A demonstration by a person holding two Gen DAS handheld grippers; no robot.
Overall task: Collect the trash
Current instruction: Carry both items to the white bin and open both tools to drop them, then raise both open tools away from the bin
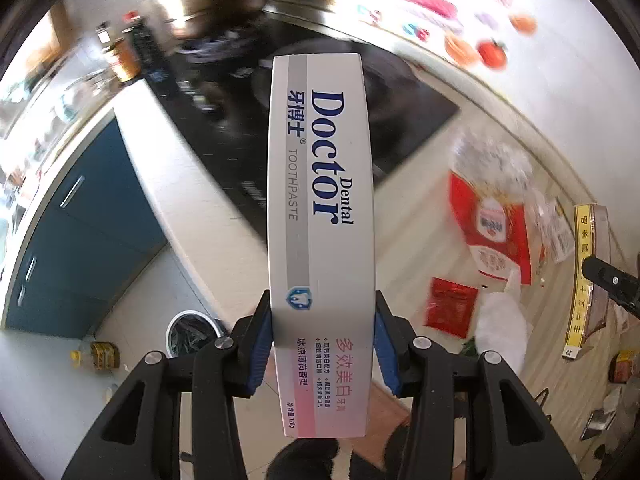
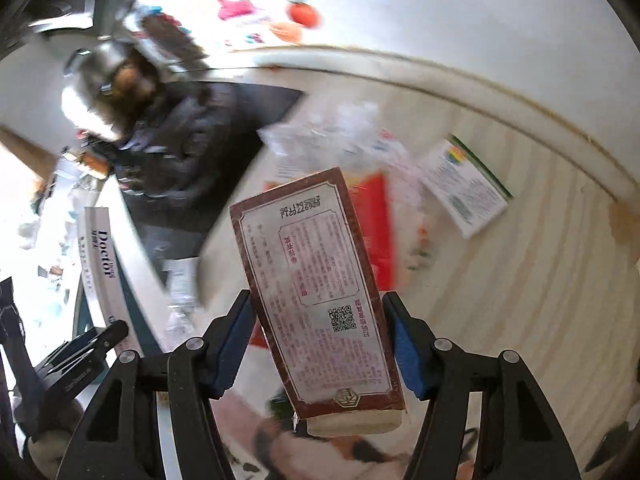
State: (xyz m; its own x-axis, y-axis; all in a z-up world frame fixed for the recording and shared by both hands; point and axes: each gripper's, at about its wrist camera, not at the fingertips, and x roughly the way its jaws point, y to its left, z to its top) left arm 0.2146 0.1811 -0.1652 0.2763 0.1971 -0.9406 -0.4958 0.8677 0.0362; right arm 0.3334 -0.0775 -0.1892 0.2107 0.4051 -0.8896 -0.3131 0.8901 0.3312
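Observation:
My left gripper [image 1: 322,326] is shut on a white Dental Doctor toothpaste box [image 1: 320,184] and holds it in the air over the counter edge; the box also shows in the right wrist view [image 2: 102,256]. My right gripper [image 2: 318,334] is shut on a brown-bordered box with a printed label [image 2: 316,280], held above the counter. A bin with a dark liner [image 1: 192,334] stands on the floor below, left of the left gripper. On the wooden counter lie a red-and-white packet [image 1: 496,228], a red wrapper [image 1: 450,306], crumpled white paper [image 1: 500,332] and a clear plastic bag [image 1: 492,158].
A black stovetop [image 1: 224,128] sits behind the toothpaste box. Blue cabinet doors [image 1: 84,240] run below the counter. A white leaflet box with a green edge [image 2: 464,188] lies on the counter near the wall. Bottles [image 1: 120,56] stand at the far left.

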